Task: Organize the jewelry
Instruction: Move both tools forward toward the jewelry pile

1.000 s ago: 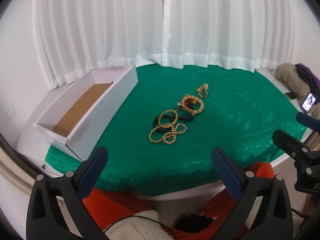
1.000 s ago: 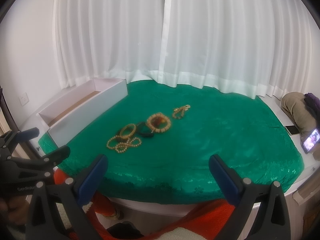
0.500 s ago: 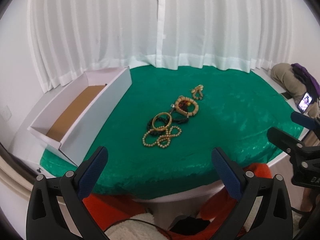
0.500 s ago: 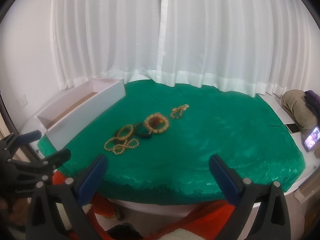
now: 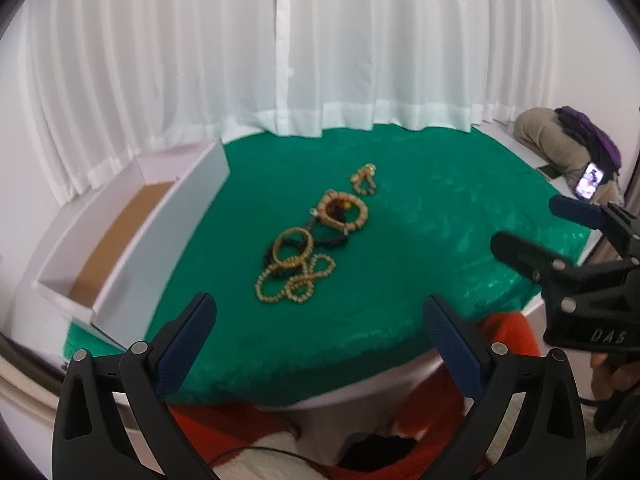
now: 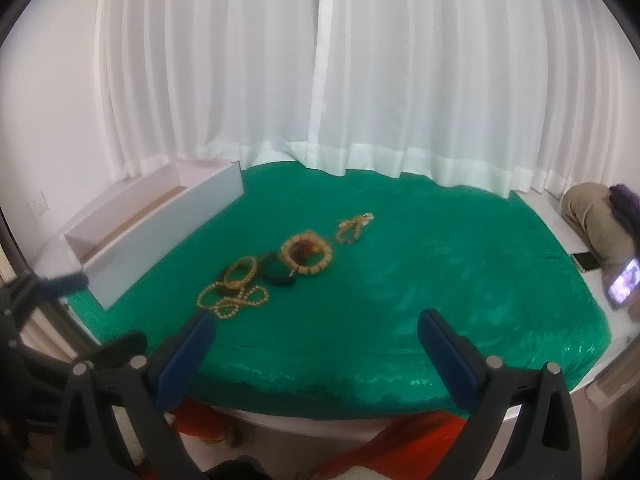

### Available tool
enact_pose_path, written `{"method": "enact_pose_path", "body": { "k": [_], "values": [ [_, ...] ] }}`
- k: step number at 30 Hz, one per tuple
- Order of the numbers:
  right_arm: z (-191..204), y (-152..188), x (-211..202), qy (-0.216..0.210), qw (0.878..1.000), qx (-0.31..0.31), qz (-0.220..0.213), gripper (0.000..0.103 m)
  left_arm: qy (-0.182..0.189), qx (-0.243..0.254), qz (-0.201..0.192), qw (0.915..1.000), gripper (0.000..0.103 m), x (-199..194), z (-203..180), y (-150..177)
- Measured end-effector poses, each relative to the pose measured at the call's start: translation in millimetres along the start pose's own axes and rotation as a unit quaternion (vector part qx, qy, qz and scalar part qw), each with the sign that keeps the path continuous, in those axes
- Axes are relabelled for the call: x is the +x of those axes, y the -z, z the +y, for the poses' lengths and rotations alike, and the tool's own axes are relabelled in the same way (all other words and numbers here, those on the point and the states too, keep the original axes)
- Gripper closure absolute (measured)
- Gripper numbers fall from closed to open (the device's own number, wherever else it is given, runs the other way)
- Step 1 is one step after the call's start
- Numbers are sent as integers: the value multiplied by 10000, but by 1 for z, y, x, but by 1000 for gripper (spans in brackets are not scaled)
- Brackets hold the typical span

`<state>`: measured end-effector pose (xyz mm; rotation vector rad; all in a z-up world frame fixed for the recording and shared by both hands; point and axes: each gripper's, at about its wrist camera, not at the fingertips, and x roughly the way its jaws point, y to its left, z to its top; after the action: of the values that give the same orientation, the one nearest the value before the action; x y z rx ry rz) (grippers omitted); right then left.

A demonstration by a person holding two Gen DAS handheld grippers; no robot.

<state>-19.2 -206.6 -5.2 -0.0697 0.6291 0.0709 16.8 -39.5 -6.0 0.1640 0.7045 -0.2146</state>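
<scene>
Several pieces of jewelry lie in a row on a green cloth (image 5: 440, 232) (image 6: 440, 272): a looped bead necklace (image 5: 294, 284) (image 6: 232, 300), a gold bangle (image 5: 292, 248) (image 6: 240, 274) on dark beads, a wide beaded bracelet (image 5: 342, 212) (image 6: 306, 254) and a small gold chain (image 5: 364, 180) (image 6: 354, 228). A long white box (image 5: 132, 240) (image 6: 160, 224) with a brown floor stands open at the left. My left gripper (image 5: 320, 320) hangs open over the table's near edge, short of the necklace. My right gripper (image 6: 316, 336) is open too, right of the jewelry, and empty.
White curtains (image 6: 320, 80) hang behind the table. At the far right lie a bundle of clothes (image 5: 560, 144) and a lit phone (image 5: 590, 180) (image 6: 624, 286). Orange fabric (image 5: 440, 396) and a fluffy white rug sit below the table's front edge.
Both grippers have moved forward toward the table, so the jewelry sits nearer. The right gripper has come further into the left wrist view. Nothing was picked up.
</scene>
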Motion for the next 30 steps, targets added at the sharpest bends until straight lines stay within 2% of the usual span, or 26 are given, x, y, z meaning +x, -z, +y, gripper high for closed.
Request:
{"method": "enact_pose_path", "body": {
  "k": [7, 11, 17, 22, 30],
  "values": [
    [-7, -5, 10, -93, 10000, 17, -12, 0, -224, -215, 41, 9995, 0, 13, 18, -7],
    [-12, -8, 18, -43, 9999, 19, -90, 0, -119, -436, 88, 9989, 0, 20, 37, -10],
    [-20, -8, 42, -146, 9998, 87, 74, 0, -151, -328, 297, 9989, 0, 38, 39, -11],
    [-23, -10, 64, -250, 9992, 104, 290, 0, -14, -213, 549, 9983, 0, 58, 36, -16],
    [-28, -29, 93, -412, 9978, 92, 515, 0, 324, -75, 849, 9958, 0, 95, 33, -44]
  ]
}}
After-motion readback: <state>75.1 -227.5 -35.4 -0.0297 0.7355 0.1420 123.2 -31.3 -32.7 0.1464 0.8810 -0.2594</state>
